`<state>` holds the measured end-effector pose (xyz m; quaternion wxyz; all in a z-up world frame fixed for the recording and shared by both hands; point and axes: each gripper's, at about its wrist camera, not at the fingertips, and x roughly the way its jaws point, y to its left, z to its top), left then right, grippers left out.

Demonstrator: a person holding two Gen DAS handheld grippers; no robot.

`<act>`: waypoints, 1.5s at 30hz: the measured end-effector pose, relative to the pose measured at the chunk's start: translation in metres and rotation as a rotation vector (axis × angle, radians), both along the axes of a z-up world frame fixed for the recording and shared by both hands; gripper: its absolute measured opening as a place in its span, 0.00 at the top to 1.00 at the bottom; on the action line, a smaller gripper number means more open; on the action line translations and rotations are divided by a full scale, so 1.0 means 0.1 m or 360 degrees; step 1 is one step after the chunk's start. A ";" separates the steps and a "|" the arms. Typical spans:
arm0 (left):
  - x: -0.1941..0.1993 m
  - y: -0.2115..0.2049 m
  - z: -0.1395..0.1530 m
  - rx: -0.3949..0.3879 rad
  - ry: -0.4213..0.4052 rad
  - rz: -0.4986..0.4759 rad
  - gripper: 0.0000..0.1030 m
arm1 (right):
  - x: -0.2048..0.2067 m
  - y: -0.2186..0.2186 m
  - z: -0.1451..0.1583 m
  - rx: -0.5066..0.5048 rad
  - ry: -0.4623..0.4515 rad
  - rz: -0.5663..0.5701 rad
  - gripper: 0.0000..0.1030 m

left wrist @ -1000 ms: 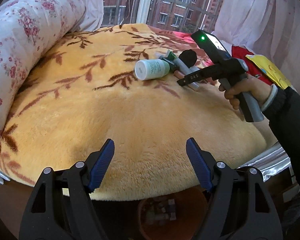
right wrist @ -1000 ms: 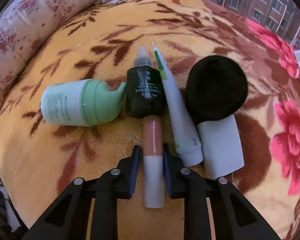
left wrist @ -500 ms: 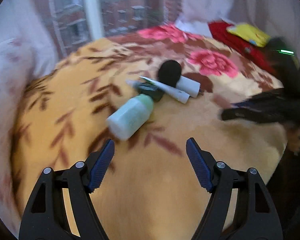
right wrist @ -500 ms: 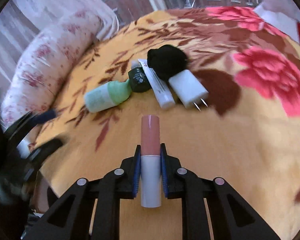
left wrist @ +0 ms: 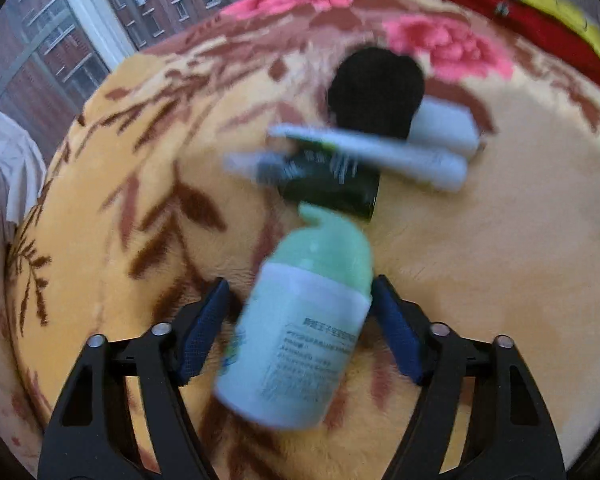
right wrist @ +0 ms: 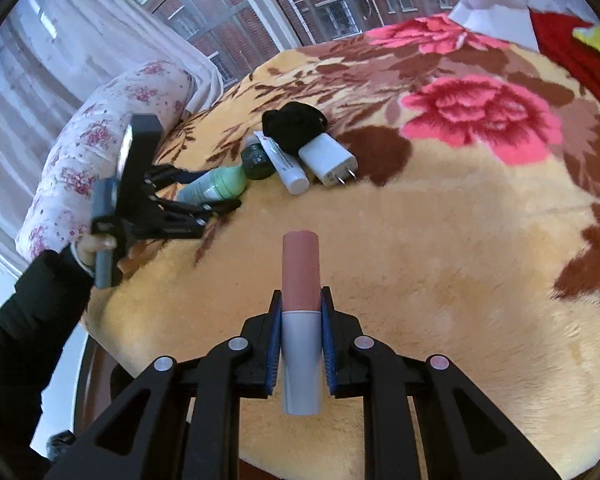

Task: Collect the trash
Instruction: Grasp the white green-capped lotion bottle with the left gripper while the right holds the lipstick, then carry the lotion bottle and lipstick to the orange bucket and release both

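Note:
A pale green and white bottle lies on the orange floral blanket, between the blue pads of my open left gripper; it also shows in the right wrist view. Whether the pads touch it, I cannot tell. Beyond it lie a dark green bottle, a white tube, a black puff and a white charger. My right gripper is shut on a pink and silver lipstick tube, held above the blanket, away from the pile.
A floral pillow lies at the blanket's left side. A window with brick buildings is behind. Red and yellow cloth lies at the far right. The blanket's edge drops off near the left hand.
My left gripper has moved in over the blanket until the green and white bottle is between its pads. My right gripper has lifted the lipstick tube out of the pile and pulled back.

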<state>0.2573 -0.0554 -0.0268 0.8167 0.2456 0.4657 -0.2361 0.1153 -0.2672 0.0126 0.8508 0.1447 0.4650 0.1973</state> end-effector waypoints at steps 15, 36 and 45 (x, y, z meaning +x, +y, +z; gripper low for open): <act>-0.63 0.17 0.39 -0.0319 -0.0138 0.0561 0.52 | -0.17 0.23 0.09 0.0013 -0.0086 0.0011 0.83; -3.40 0.23 0.40 -0.0553 -0.0216 0.0736 0.53 | -2.02 0.76 0.04 -0.0112 -0.0198 0.0084 0.83; -3.28 0.24 -0.48 -0.0476 0.0136 0.0814 0.54 | -2.20 0.89 -0.75 -0.0314 0.0037 -0.0003 0.83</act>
